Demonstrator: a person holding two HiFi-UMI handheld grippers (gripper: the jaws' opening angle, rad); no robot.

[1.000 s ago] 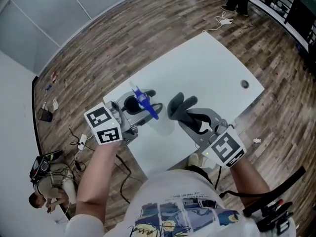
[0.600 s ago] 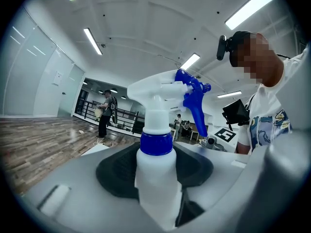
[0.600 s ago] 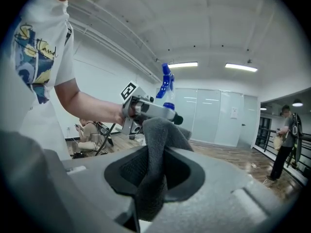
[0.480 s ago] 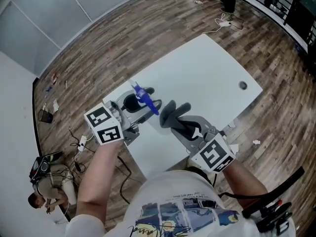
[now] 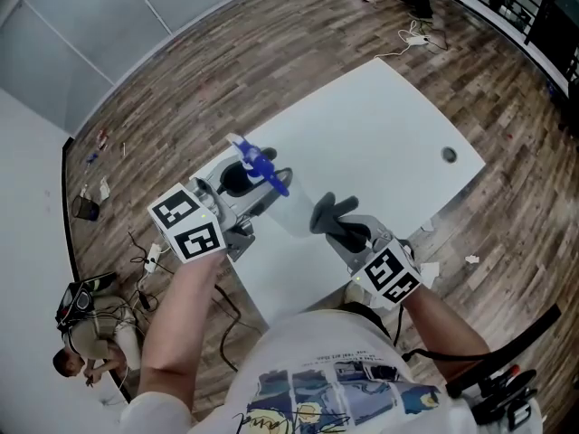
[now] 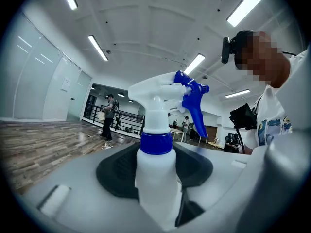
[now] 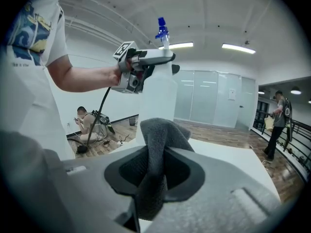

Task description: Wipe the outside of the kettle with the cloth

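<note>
Over the near bench edge: the left gripper [image 5: 240, 183] holds a spray bottle [image 6: 158, 144] upright, level with the person's chest.
Bottle's role: I take it for the vessel the task means; nothing else on the bench [image 5: 389, 125] fits.
Left fingers [image 6: 114, 171]: closed on the bottle just under its blue collar, with the white body hanging below the grip.
Right fingers [image 7: 187, 171]: the right gripper [image 5: 348, 229] is clamped on a dark grey cloth [image 7: 158, 144], and a thick fold sticks out past the tips.
Cloth to bottle: just beside each other in the head view; whether they touch I cannot tell.
Step in hand: likely bringing the cloth onto the bottle's side to begin a stroke.
Contact: lead with the loose fold, not the hard tips, so only fabric rubs the plastic.
Stroke: run down the side, then shift round; the left wrist can turn the bottle to offer fresh faces.
Counter-hold: press lightly, since the neck grip gives the body leverage to swing.
Reach: the band under the left fingers stays covered and would need a regrip.
</note>
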